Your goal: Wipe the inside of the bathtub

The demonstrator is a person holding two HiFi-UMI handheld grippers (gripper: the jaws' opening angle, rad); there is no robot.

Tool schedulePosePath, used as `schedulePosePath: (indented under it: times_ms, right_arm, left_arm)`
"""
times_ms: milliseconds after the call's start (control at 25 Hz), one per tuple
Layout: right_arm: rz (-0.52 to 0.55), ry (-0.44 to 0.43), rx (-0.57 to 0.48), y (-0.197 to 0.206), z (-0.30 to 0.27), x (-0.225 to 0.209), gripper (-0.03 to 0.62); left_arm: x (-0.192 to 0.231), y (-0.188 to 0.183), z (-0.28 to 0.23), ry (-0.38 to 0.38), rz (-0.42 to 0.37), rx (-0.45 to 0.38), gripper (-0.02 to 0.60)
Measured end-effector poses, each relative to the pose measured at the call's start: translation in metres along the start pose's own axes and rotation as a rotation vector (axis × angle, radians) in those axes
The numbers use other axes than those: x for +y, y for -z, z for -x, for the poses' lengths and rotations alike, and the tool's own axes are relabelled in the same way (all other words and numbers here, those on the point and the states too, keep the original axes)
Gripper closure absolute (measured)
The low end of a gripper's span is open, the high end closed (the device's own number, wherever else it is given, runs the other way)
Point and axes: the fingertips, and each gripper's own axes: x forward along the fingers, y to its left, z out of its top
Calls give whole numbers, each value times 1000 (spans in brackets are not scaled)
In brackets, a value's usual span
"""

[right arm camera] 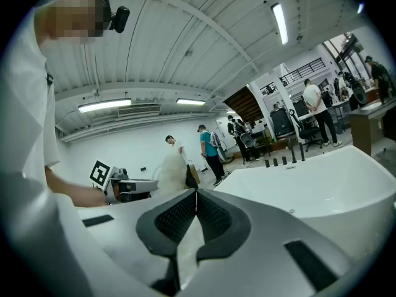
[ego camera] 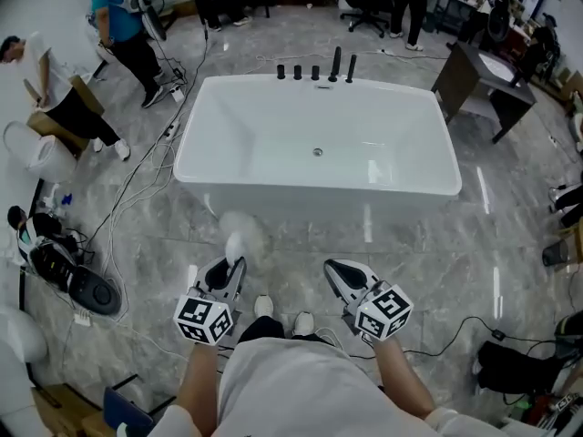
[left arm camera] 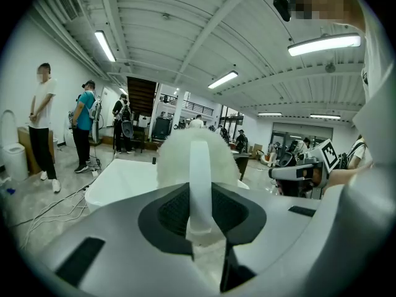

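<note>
The bathtub (ego camera: 310, 182) stands straight ahead of the person, white and rectangular, its long axis running left to right across the view. Both grippers hang on its near side, outside it and short of the near wall. Nothing has reached the basin yet, so by my reading the wiping has not begun.

The left gripper (ego camera: 233, 267) pinches a fluffy white wiper (ego camera: 240, 233). Its own view shows the jaws clamped on the wiper's narrow white strip (left arm camera: 199, 184), with the puffy head rising beyond them towards the tub. The right gripper (ego camera: 339, 273) has its jaws pressed together with nothing between them, and it points at the tub's near wall, right of the tub's middle.

The move turns on one relation: the basin lies forward of and beyond the wiper, over the near rim, and the wiper's head already faces that way. Both grippers sit about equally far from the tub, but only the left carries the tool, so the reach over the rim is likely its job.

By count there are one tub, one wiper, two grippers, one drain (ego camera: 318, 152) near the middle of the tub floor, and five black tap fittings (ego camera: 315, 71) in a row on the tub's far rim.
</note>
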Motion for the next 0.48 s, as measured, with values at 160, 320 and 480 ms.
schedulePosePath:
  times_ms: [160,320,480]
  right_arm:
    - [-4,-19,11,-2,-12,0,576]
    - [0,-36,39,6,-28,5,576]
    - [6,-27,44,0,-48,-4,576]
  left_arm:
    - [8,-1,-3,-13,0,10,497]
    - [24,6,-3,-21,6,25,497]
    - [47,4,-15,-21,1,34,497]
